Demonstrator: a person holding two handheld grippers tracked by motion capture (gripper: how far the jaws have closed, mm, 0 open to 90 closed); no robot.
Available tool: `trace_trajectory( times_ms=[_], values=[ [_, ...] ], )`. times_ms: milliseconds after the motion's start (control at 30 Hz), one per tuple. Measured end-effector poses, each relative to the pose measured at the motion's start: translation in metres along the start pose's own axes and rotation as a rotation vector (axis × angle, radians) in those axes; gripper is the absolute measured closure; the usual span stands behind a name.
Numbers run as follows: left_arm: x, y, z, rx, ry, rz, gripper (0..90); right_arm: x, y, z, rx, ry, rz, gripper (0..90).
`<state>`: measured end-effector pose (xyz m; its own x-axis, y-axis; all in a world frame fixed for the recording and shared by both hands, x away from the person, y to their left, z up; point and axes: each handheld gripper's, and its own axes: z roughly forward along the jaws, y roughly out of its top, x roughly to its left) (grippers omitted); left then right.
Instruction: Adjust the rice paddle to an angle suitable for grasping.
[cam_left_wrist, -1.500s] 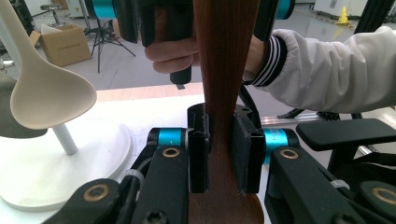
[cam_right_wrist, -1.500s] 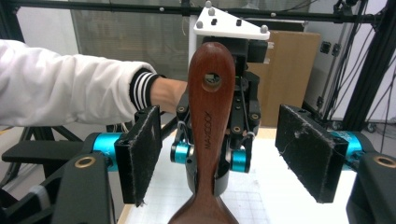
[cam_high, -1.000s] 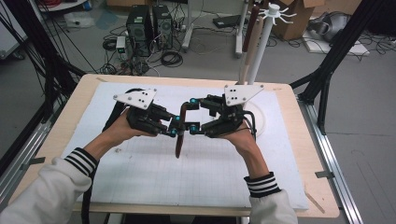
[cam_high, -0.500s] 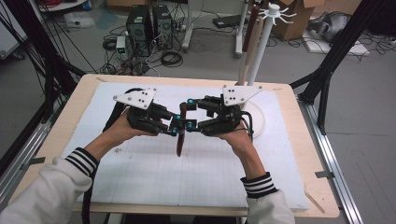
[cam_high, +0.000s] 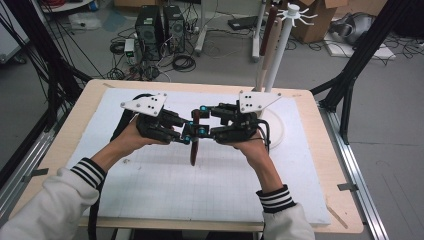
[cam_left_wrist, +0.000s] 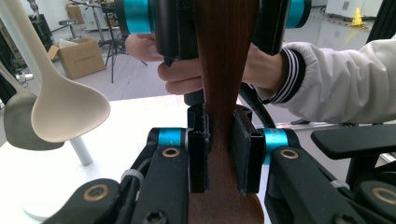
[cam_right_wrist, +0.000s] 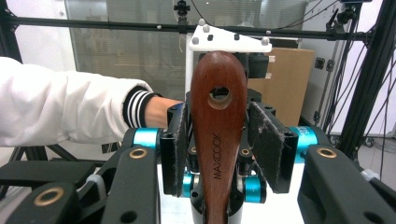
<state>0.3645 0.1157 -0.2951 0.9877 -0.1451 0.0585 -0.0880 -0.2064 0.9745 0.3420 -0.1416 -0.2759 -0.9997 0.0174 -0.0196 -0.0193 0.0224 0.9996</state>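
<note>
White mat (cam_high: 150, 200) covers wooden table (cam_high: 345, 220), bare wood strip along edges. Concrete floor beyond, computer towers (cam_high: 160, 25), cables, cardboard boxes. White rack (cam_high: 280, 50) on round base at mat's far right, pale spoon (cam_left_wrist: 65, 102) hanging there. Mid-table, above mat: wooden utensil (cam_high: 194, 145), upright between both tools. Left gripper (cam_left_wrist: 219, 154) pinching its handle, pads tight on wood. Right gripper (cam_right_wrist: 224, 149) jaws have just been closing, utensil between them, left pad touching, right pad apart. Open mat all around near side.

Left gripper (cam_high: 186, 134) clamped, right gripper (cam_high: 202, 120) closing.
</note>
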Motion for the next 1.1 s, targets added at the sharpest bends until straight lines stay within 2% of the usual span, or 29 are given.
trace_trajectory(
  times_ms=[367, 667, 767, 933, 1000, 1100],
  values=[
    [0.0003, -0.0001, 0.0009, -0.029, 0.001, -0.016, 77.7, 0.0000, -0.0002, -0.0002, 0.002, -0.008, 0.002, 63.6],
    [0.0002, -0.0002, 0.0011, -0.023, -0.006, -0.022, 77.6, 0.0001, -0.0011, -0.0002, 0.006, -0.002, 0.002, 67.3],
    [0.0004, 0.0002, 0.0007, -0.021, -0.003, -0.034, 77.5, 0.0006, -0.0008, -0.0005, 0.007, -0.012, -0.006, 67.8],
    [0.0005, -0.0003, 0.0008, -0.021, -0.005, -0.052, 76.9, 0.0005, -0.0009, -0.0002, 0.010, -0.014, 0.009, 68.0],
    [0.0011, -0.0006, 0.0008, -0.021, -0.001, -0.063, 76.0, 0.0005, -0.0008, 0.0000, 0.012, -0.017, 0.012, 68.0],
    [0.0021, -0.0009, 0.0005, -0.020, 0.007, -0.079, 69.8, 0.0003, -0.0009, -0.0001, 0.013, -0.018, 0.015, 68.0]
  ],
)
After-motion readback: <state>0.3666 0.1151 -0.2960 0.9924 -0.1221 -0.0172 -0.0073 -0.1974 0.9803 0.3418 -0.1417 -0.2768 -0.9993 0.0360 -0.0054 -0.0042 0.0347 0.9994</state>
